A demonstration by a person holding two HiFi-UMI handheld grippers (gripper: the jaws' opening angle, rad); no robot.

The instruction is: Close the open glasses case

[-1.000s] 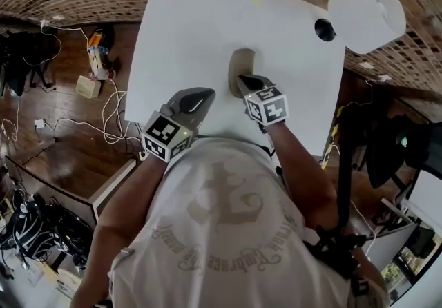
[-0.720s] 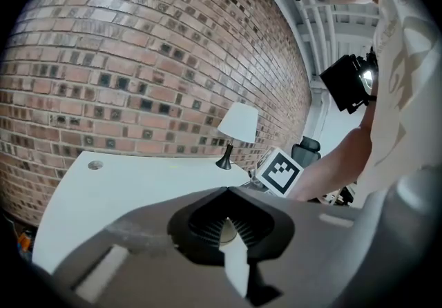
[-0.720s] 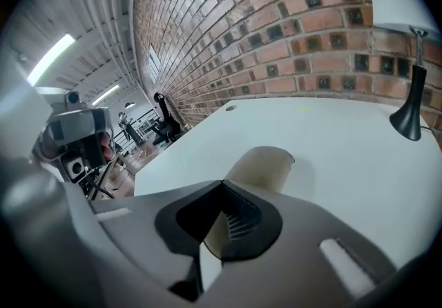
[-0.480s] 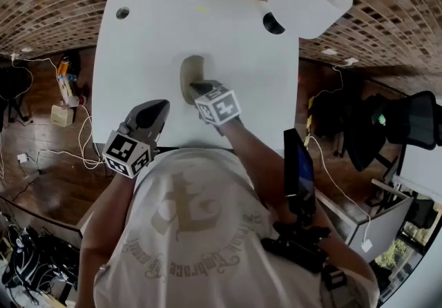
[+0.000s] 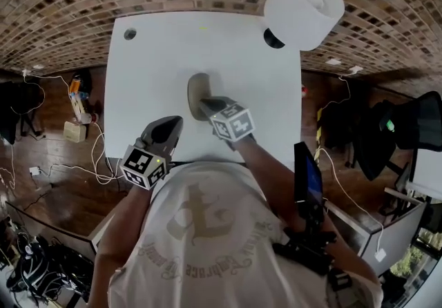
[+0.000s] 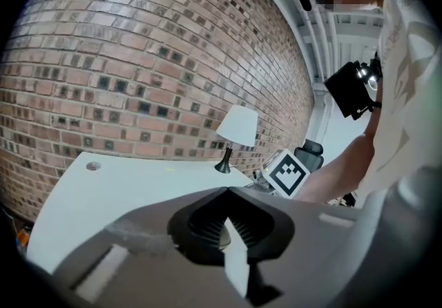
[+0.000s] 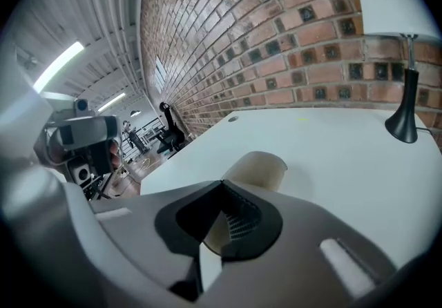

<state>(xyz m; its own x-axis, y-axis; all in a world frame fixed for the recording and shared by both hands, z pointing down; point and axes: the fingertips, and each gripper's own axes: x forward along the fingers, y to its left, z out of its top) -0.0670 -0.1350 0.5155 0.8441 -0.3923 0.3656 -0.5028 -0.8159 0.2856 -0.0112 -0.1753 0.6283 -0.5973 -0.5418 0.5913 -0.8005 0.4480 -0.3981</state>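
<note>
Little has changed in the last second: the right hand-held gripper [image 5: 206, 103], jaws pressed together and empty, stays at the near end of the beige oval glasses case [image 5: 197, 87] lying mid-way on the white tabletop [image 5: 148, 58], and the left hand-held gripper [image 5: 172, 123], also pressed together and empty, waits beside it, so the closing seems nearly finished.

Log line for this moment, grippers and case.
right gripper: shut, tip by glasses case | left gripper: shut, empty, apart from it | glasses case: on table
</note>
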